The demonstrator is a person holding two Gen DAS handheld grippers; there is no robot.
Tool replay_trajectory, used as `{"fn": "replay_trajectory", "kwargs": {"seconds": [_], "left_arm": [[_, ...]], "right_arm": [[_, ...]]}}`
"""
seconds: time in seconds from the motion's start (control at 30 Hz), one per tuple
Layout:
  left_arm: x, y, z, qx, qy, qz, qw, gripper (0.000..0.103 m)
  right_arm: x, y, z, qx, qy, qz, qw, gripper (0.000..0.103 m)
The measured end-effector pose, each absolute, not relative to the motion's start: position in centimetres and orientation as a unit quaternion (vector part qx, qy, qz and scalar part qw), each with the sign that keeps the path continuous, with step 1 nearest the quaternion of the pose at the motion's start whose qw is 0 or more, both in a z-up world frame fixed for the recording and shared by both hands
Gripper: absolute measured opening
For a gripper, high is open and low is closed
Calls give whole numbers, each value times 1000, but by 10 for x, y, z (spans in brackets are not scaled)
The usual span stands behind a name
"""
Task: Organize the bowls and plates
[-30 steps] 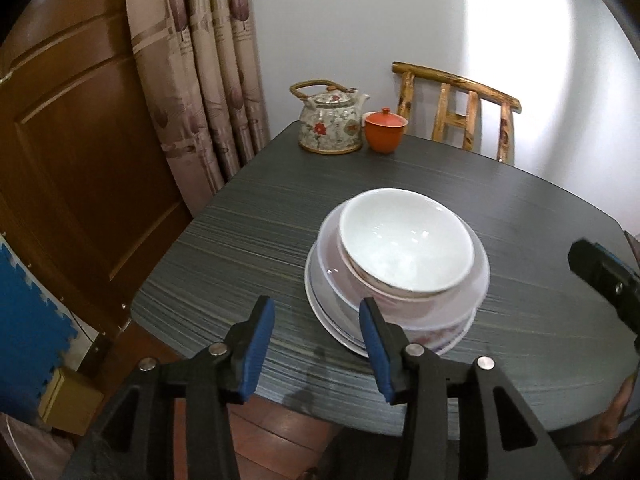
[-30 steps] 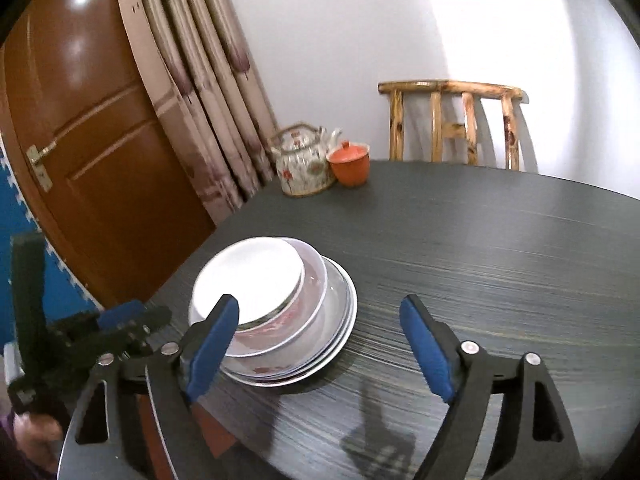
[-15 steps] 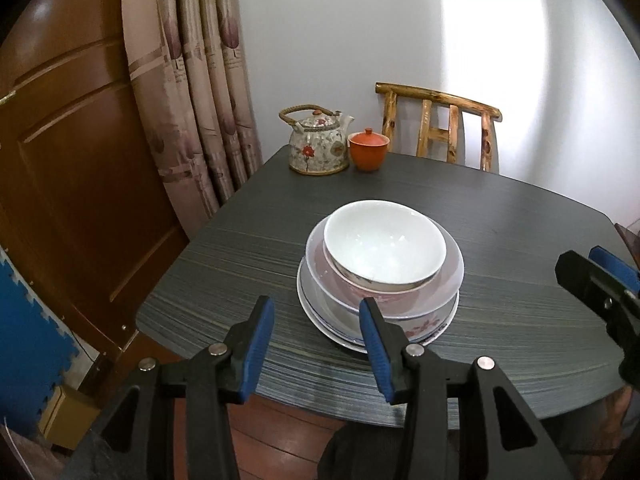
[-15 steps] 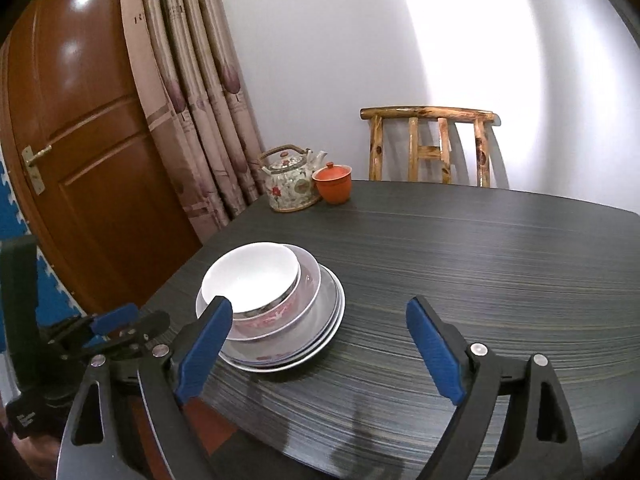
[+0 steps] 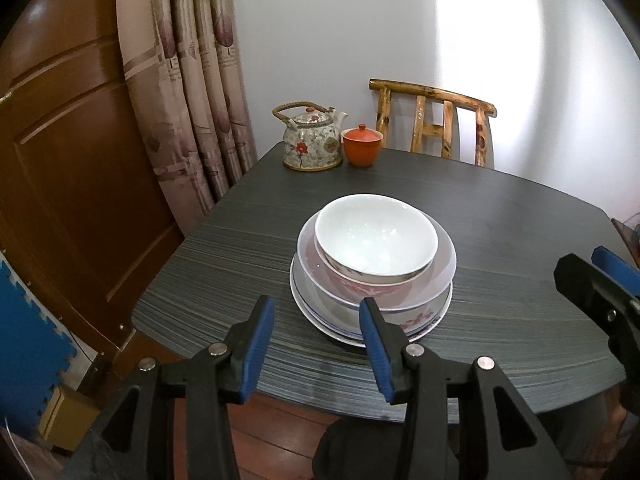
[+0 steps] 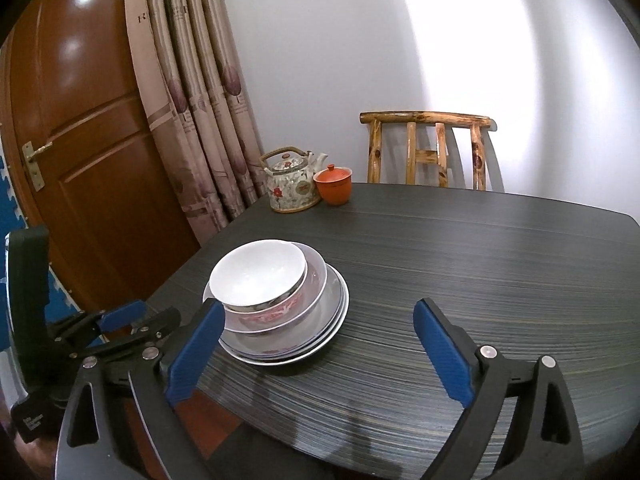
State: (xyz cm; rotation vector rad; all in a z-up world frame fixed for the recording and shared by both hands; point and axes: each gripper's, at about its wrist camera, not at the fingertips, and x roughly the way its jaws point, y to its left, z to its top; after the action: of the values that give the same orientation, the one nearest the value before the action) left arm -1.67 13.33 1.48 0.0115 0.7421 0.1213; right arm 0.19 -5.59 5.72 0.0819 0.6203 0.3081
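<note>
Your right gripper (image 6: 316, 354) jaws opening, nothing between; left gripper (image 5: 316, 346) half-open, empty. White bowl (image 5: 375, 235) tops stack (image 5: 372, 312): glazed, slippery, breakable. Pinch rim.

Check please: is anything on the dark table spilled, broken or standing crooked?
Nothing stands out. The white ceramic bowl sits nested in the stack of bowls and plates, slightly off-centre but stable. The floral teapot and orange lidded cup stand upright. No spill shows on the dark table.
</note>
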Motion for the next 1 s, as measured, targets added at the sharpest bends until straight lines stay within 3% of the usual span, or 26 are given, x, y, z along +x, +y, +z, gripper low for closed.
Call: {"fn": "replay_trajectory", "kwargs": {"seconds": [1.0], "left_arm": [[-11, 138, 10, -16, 391, 56, 919, 47]], "right_arm": [[-6, -52, 52, 43, 309, 139, 940, 96]]}}
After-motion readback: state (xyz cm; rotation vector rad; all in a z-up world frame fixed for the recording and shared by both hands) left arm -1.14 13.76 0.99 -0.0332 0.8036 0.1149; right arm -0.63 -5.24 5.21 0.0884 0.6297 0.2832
